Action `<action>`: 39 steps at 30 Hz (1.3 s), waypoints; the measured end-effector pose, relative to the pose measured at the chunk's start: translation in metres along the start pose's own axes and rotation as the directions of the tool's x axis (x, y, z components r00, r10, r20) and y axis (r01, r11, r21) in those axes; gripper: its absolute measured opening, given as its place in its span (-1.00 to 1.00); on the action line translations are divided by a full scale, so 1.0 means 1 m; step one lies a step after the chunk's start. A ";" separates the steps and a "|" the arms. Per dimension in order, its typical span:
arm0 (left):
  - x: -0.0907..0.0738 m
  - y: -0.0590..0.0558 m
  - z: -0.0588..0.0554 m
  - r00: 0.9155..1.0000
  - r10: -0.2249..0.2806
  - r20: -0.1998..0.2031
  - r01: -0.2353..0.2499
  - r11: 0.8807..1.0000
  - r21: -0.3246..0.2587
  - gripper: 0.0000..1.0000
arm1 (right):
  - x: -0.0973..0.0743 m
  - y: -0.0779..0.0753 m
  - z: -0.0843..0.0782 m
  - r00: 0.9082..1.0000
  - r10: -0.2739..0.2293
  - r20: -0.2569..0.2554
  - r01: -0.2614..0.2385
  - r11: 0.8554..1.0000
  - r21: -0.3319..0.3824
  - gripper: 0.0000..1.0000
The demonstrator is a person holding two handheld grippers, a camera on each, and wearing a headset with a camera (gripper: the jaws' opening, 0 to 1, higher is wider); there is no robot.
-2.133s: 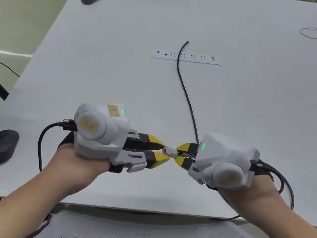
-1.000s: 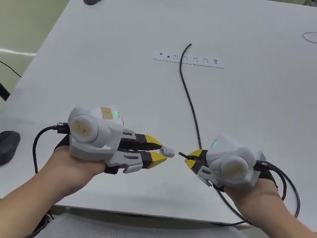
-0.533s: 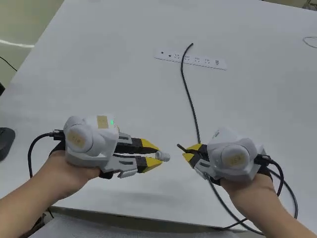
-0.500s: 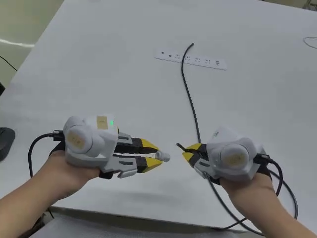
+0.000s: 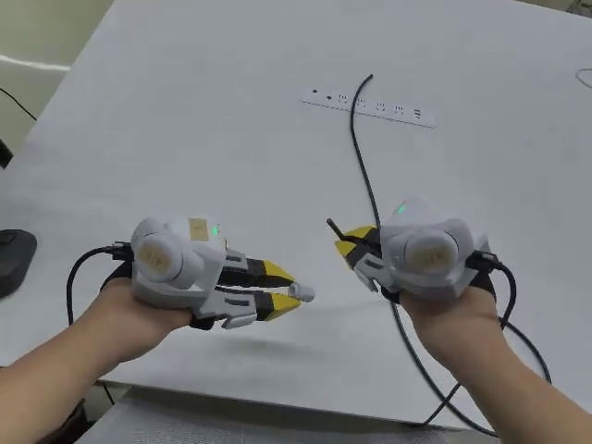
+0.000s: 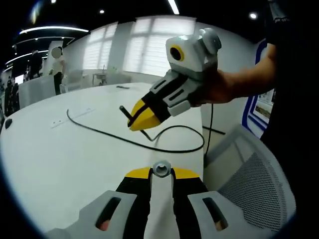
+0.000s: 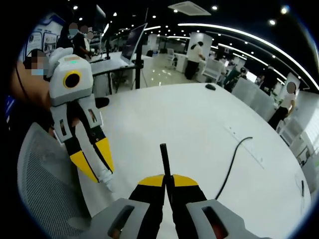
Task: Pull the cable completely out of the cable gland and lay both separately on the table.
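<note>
My left gripper (image 5: pixel 287 296) is shut on a small grey-white cable gland (image 5: pixel 302 293), which pokes out past its yellow tips above the table's near edge. In the left gripper view the gland (image 6: pixel 161 168) sits clamped between the jaws. My right gripper (image 5: pixel 347 248) is shut on the black cable (image 5: pixel 363 166) near its free end, which sticks out a short way beyond the tips (image 7: pixel 163 158). A clear gap separates the cable end from the gland. The cable runs back across the white table (image 5: pixel 185 111) and trails off the front edge.
A white power strip (image 5: pixel 370 104) lies at the far side, with the cable crossing over it. A dark object (image 5: pixel 14 257) sits beside the table at the left edge. Other desks and people stand in the background of the right gripper view.
The cable end has come out of the gland. The two grippers have drawn apart, and the right one has moved up and away with the cable.
</note>
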State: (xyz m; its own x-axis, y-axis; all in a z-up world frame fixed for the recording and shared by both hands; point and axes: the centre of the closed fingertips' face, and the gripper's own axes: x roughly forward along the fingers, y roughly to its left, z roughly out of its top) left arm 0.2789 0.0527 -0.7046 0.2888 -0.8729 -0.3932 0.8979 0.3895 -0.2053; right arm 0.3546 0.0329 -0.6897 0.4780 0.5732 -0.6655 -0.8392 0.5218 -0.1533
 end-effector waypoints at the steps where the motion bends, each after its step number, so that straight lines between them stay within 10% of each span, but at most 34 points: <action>1: 0.000 0.001 -0.002 1.000 -0.001 0.003 0.001 1.000 0.003 -0.70 | 0.003 0.002 0.002 1.000 0.006 -0.003 -0.006 1.000 -0.008 -1.00; 21: -0.034 0.028 -0.055 0.998 0.064 -0.007 -0.065 0.996 -0.066 -0.69 | 0.074 0.060 0.055 0.994 0.101 -0.035 -0.105 0.977 -0.186 -1.00; 39: -0.027 0.042 -0.099 0.994 0.093 -0.064 -0.100 0.987 -0.128 -0.69 | 0.138 0.105 0.011 0.948 0.261 -0.181 -0.303 0.914 -0.268 -1.00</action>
State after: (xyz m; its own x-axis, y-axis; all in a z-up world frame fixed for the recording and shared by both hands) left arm 0.2757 0.1219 -0.7914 0.3492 -0.8124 -0.4669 0.8145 0.5096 -0.2774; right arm 0.3358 0.1739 -0.7897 0.1868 0.5652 -0.8035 -0.9819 0.1337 -0.1342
